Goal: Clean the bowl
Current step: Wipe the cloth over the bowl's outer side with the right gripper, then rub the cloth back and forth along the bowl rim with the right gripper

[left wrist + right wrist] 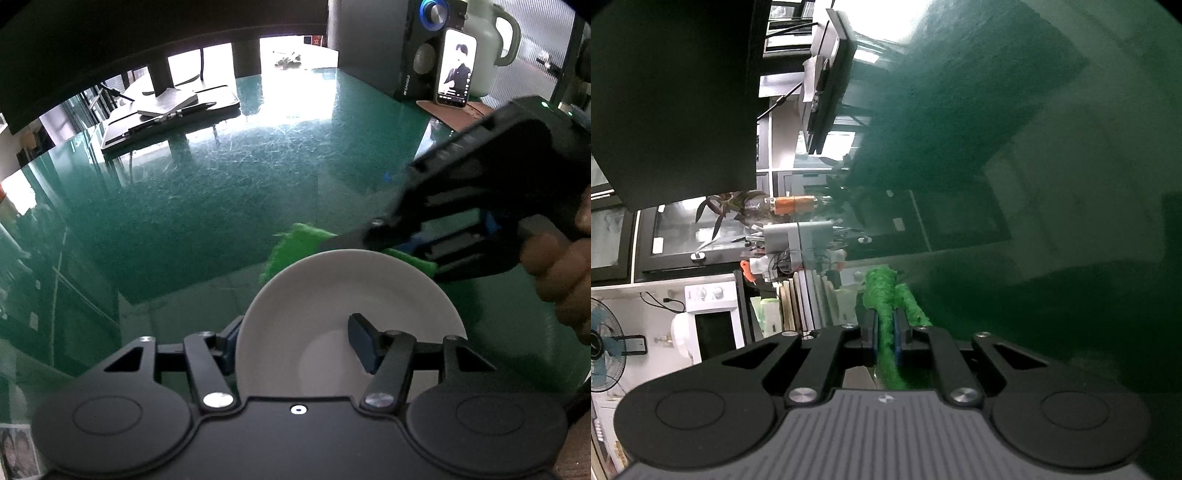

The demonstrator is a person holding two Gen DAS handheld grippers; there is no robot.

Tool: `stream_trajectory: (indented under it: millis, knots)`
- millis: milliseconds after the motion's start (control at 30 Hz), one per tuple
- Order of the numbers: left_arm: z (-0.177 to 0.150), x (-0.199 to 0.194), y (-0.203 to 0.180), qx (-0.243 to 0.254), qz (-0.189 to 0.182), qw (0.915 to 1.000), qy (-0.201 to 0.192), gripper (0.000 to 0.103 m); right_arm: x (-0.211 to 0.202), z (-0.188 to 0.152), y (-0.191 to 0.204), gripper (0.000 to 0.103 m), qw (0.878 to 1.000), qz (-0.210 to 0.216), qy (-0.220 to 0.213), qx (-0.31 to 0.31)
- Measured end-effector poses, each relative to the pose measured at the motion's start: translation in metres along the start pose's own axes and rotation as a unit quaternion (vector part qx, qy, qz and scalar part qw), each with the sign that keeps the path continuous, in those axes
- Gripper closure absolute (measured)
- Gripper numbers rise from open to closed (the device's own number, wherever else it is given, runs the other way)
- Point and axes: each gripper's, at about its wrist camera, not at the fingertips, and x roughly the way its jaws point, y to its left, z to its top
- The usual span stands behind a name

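So the left gripper [299, 341] has the white bowl [347, 314] pinched by its near rim, one finger [364, 341] sitting inside the bowl and the other outside against the wall, mostly hidden behind the rim, so the jaws are closed down to about the thickness of the bowl's side. The bowl is tipped up on edge, its inside facing the right-hand finger, and held over the green table [207, 192], right in front of the left camera. Past the bowl's far rim is the green cloth [295, 243], fuzzy looking, and it's touching or just behind that far edge, can't tell which from this angle. The right gripper [373, 238] comes in from the right side with a hand [561, 266] wrapped round its handle, and its tips are right at the cloth by the top of the bowl. From the right wrist view the right gripper [884, 334] is clamped narrow on the cloth [886, 295], which is bunched between the two blue pads and sticks out past them. That camera is rolled sideways and the bowl doesn't show in it at all. Further back on the table there's a phone [456, 68] propped up with its screen on, leaning against a speaker [424, 48], and a laptop [173, 110] off to the left
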Motion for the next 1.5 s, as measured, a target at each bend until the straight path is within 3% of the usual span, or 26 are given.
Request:
stream_trajectory:
  millis: [1100, 1200, 1433, 1500]
  knots:
    - [-0.001, 0.0, 0.001, -0.004, -0.002, 1.0, 0.0, 0.041, 0.003, -0.001, 0.009, 0.093, 1.0, 0.01, 0.001, -0.014]
    - [-0.003, -0.001, 0.001, -0.004, -0.01, 0.9999, -0.001, 0.049, -0.003, 0.0, 0.008, 0.094, 1.0, 0.012, 0.005, -0.016]
    - [-0.003, -0.001, 0.0, -0.007, -0.009, 0.9999, 0.002, 0.049, 0.015, 0.005, 0.02, 0.094, 0.999, 0.024, 0.021, -0.016]
    - [-0.002, -0.002, 0.001, -0.008, -0.008, 0.9999, 0.008, 0.054, 0.021, 0.003, 0.025, 0.094, 0.999, 0.023, 0.026, -0.025]
